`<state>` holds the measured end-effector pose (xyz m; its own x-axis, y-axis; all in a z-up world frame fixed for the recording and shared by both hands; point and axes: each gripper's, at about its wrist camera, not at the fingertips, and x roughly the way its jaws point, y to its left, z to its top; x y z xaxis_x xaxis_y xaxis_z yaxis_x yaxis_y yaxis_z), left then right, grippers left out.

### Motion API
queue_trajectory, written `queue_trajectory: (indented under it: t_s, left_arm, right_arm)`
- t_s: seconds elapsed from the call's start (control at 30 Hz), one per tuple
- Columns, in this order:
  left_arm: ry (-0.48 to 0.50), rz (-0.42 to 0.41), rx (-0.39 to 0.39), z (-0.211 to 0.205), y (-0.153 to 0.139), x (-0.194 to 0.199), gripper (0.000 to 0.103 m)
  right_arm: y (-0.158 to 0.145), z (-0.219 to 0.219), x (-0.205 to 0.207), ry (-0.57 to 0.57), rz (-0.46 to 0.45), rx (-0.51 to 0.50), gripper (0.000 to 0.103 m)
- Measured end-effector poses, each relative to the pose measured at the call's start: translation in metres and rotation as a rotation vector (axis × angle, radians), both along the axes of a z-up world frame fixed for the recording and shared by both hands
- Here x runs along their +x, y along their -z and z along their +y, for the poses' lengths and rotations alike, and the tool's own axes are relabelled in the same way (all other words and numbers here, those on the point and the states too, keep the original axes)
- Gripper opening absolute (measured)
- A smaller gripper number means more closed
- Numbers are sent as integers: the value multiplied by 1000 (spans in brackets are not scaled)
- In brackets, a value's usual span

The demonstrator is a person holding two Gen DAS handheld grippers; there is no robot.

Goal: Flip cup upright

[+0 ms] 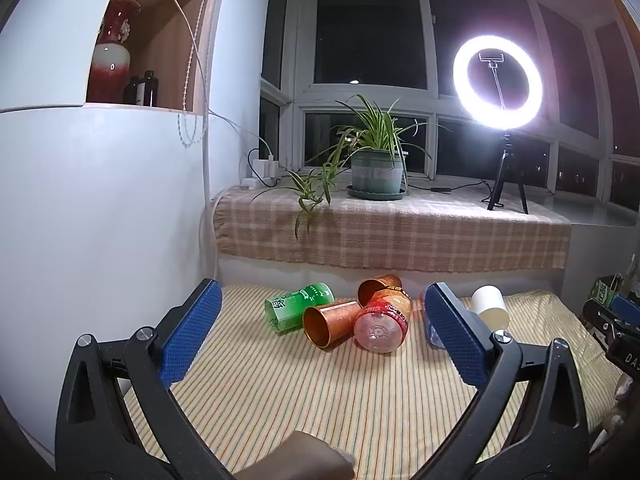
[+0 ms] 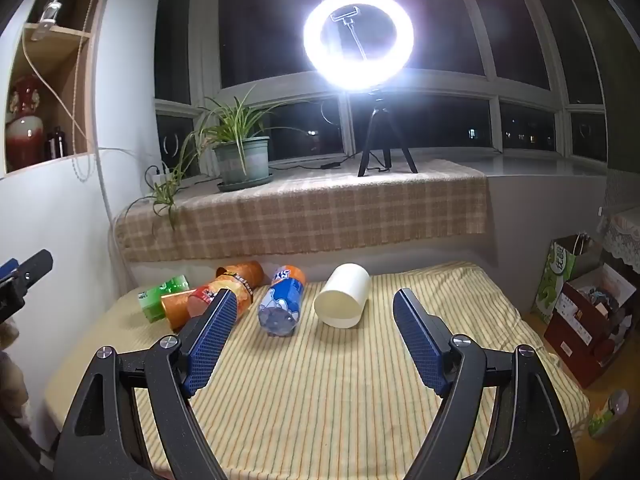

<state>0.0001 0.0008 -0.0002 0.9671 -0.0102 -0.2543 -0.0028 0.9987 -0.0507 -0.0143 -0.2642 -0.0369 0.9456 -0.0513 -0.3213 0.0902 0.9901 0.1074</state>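
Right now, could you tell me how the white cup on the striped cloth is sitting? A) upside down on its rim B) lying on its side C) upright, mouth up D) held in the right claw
B: the white cup lies on its side on the striped cloth, apart from the open right claw.

In the left wrist view, a blue tong pad hides most of the blue plastic bottle (image 1: 430, 330) and part of the white paper cup (image 1: 490, 306).

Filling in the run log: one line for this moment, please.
stage: pre-grasp | left gripper: open | right gripper: open | white cup: on its side, untouched | copper cups: lying among bottles
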Motion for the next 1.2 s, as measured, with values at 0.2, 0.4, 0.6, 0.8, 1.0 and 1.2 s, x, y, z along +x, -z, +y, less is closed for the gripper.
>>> queue_trajectory:
  t_s: [0.2,0.4,0.6,0.8,1.0,1.2]
  left_arm:
    - [13,-4,8,2,-1,-3,103]
    - [-7,5,14,-1,0,0,103]
    - [-5,2,15,-2,0,-1,103]
    - [-7,-2,16,4,-3,0,103]
    - [-6,-5,18,3,-9,-1,103]
    - [-5,-6,17,3,-8,-2,103]
  right_arm:
    - [0,0,1,0,-5,1,80]
    - [-1,0,1,-1,-2,1,80]
    - [0,0,2,-2,3,2,80]
    - [-1,0,2,-2,3,1,80]
    - [-1,1,1,-2,2,-1,80]
    - [-1,0,1,-3,2,-1,80]
